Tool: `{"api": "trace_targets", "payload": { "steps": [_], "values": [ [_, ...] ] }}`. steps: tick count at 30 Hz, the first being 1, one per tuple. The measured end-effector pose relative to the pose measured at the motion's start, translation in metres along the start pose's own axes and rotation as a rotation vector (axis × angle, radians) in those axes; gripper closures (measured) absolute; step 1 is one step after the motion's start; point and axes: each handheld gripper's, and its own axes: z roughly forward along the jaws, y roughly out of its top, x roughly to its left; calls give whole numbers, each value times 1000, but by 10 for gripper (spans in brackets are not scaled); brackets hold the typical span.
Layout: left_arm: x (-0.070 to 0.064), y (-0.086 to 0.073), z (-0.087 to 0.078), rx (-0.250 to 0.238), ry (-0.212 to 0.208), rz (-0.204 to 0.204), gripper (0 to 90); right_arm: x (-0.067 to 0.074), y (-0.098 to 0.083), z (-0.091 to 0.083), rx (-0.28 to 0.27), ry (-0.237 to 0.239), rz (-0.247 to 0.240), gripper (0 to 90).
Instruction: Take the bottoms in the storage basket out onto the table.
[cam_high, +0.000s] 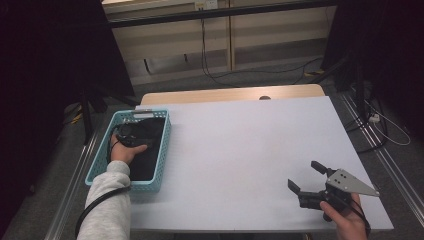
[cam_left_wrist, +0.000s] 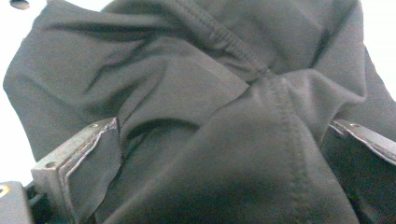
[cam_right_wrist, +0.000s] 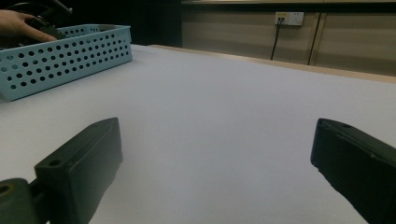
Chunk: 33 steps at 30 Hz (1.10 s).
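White table (cam_high: 240, 150), L gripper (cam_high: 131, 134) in basket (cam_high: 102, 155), black cloth (cam_left_wrist: 196, 116)

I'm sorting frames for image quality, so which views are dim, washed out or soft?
High view: dim, the room's edges nearly black, the white table evenly lit, the dark cloth in the blue basket without detail. Left gripper view: the cloth sharp enough to show seams, the background blown out white. Right gripper view: the near jaws soft, the basket clearer.
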Motion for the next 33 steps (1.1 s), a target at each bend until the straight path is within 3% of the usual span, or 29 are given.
{"api": "trace_targets", "payload": {
  "steps": [3, 7, 9, 18, 20, 22, 23, 24, 27, 29, 30, 33],
  "values": [
    [2, -3, 2, -22, -15, -16, 0, 0, 0, 0, 4, 5, -1, 16],
    [1, -4, 3, -28, 0, -17, 0, 1, 0, 1, 5, 10, -6, 16],
    [-2, -3, 3, -17, 2, -43, 0, 1, 0, 1, 4, 10, -7, 17],
    [-13, 3, 4, 30, 5, -67, 16, 2, 0, 1, 17, 22, -6, 16],
    [-16, 4, 3, 30, -20, -63, 55, 1, 0, 1, 14, 21, -7, 16],
    [-18, 5, 0, 33, -60, -56, 165, 1, 0, 1, 17, 22, -6, 16],
    [-19, 5, -1, 30, -73, -78, 277, 2, 0, 2, 20, 27, -5, 16],
    [-19, 5, -1, 21, -85, -83, 277, 2, 0, 2, 20, 27, -5, 16],
    [-18, 2, -3, 6, -144, -130, 438, 2, 0, 2, 23, 32, -10, 16],
    [-16, 1, -3, 20, -195, -174, 567, 3, 0, 3, 24, 34, -8, 16],
    [-17, 0, -2, 12, -213, -214, 567, 3, 0, 3, 24, 34, -8, 16],
    [-17, 2, -3, 35, -221, -211, 609, 2, -1, 4, 29, 38, -9, 17]
  ]
}}
